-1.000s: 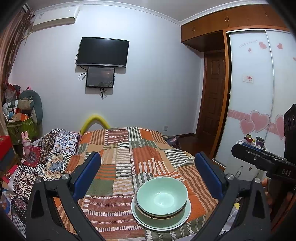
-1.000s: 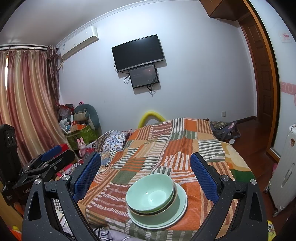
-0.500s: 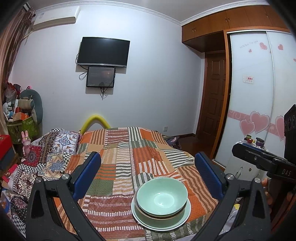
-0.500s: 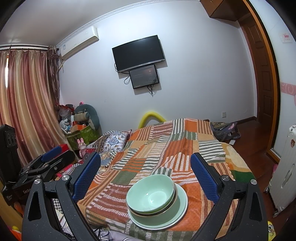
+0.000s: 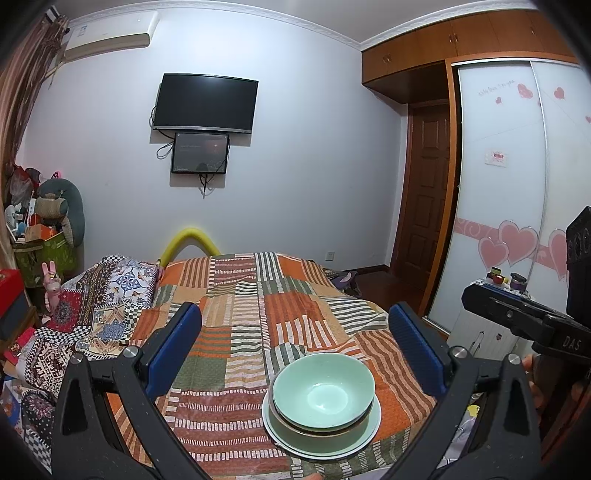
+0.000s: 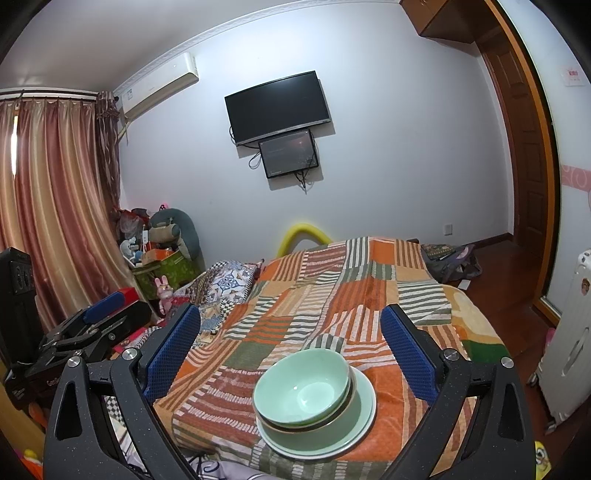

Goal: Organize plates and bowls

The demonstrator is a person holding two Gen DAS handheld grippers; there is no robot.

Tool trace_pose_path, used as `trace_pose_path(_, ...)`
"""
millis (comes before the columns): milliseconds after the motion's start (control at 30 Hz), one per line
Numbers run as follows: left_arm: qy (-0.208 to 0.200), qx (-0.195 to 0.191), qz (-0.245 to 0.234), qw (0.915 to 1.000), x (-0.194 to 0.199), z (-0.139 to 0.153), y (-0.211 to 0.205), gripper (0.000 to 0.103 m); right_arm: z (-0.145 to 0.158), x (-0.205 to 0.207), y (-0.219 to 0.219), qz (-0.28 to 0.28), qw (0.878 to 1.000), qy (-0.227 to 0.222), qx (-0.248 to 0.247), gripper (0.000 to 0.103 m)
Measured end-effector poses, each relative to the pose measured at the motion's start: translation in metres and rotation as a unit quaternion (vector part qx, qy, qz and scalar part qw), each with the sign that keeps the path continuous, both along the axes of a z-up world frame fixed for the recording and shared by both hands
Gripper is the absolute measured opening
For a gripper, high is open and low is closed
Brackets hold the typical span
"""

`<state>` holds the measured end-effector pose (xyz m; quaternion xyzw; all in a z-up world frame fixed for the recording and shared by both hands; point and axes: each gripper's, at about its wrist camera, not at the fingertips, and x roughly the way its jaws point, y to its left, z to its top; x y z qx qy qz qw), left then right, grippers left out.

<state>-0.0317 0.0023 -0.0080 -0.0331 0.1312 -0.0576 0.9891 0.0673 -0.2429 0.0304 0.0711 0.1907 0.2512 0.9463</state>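
Bowls stacked on plate near bed front edge; quilt beyond bare. Left claw, right claw both released, hovering.

Hanging on a pale wall: dark television, smaller screen, air conditioner. Standing right: wooden door, heart-decorated wardrobe. Draping left: striped curtains.

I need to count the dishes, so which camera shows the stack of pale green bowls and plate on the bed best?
The right wrist view: the stack of pale green bowls and plate shows its side, so layered rims separate. The left wrist view looks more from above, hiding the lower rims.
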Motion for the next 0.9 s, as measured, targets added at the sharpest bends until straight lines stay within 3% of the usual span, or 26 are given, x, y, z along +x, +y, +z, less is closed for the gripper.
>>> trace_pose_path(900,-0.001,0.004,-0.015,0.9999,-0.001,-0.001,-0.007,0.103,-0.003,0.004,0.001,0.004,1.0,0.003,-0.003,0.099)
